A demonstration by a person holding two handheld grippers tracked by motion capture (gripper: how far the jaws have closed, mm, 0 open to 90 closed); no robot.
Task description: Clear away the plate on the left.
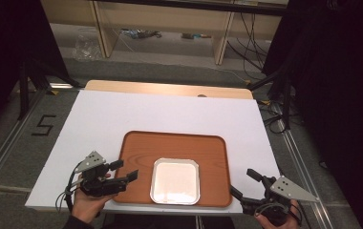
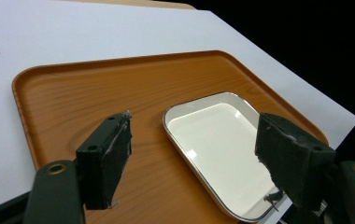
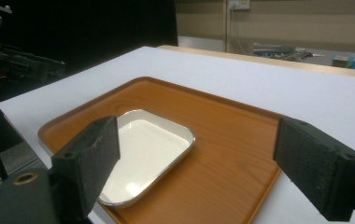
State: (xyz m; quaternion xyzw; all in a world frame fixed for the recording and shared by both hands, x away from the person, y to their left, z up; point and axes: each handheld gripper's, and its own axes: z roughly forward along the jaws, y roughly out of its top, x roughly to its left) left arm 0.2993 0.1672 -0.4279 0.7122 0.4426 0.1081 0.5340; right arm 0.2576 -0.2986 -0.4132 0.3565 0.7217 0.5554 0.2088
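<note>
Between the left gripper's [image 1: 124, 171] spread, empty jaws lies the white metal dish [image 1: 175, 181], resting near the front of the wooden tray [image 1: 136, 143]. Best approach its rim squarely. The right gripper [image 1: 242, 183] waits with spread jaws beside the tray on the surface [image 1: 122, 109].

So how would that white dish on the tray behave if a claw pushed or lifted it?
The dish looks shallow, rigid and empty, so it is probably light and stiff. Its glossy, reflective finish on the smooth tray suggests it would slide rather than tip if pushed. The thin raised rim looks like the only hold, so a pinch there might slip.
</note>
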